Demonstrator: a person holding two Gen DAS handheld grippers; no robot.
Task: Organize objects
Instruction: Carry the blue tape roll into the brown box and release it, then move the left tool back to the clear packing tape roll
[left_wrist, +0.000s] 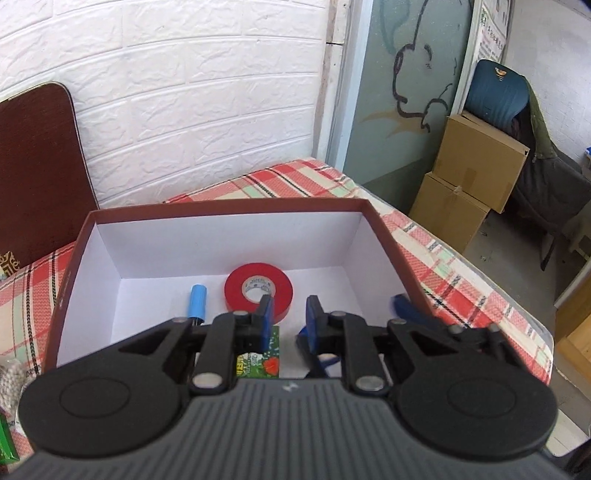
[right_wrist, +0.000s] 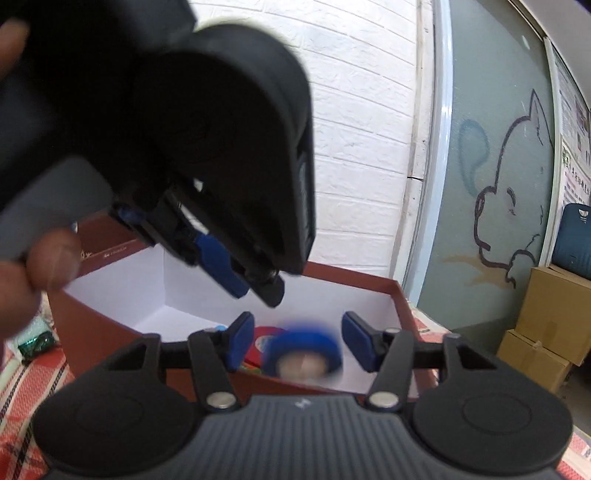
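Your right tongs (right_wrist: 297, 341) stand spread over the near wall of the box (right_wrist: 110, 339), and a blue tape roll (right_wrist: 303, 354), blurred, sits between the pads without either pad touching it; it looks to be dropping free into the box. Your left tongs (left_wrist: 289, 317) show a narrow gap between the pads and grip nothing. Below them lie a red tape roll (left_wrist: 258, 291), a blue cylinder (left_wrist: 197, 301) just beside it, and a green packet (left_wrist: 258, 360) under the linkage. I judge you are at the release step. Next, lift both tongs clear of the box and go for whatever remains on the checked cloth (left_wrist: 461, 280), such as the green wrapper (right_wrist: 35, 343) left of the box.
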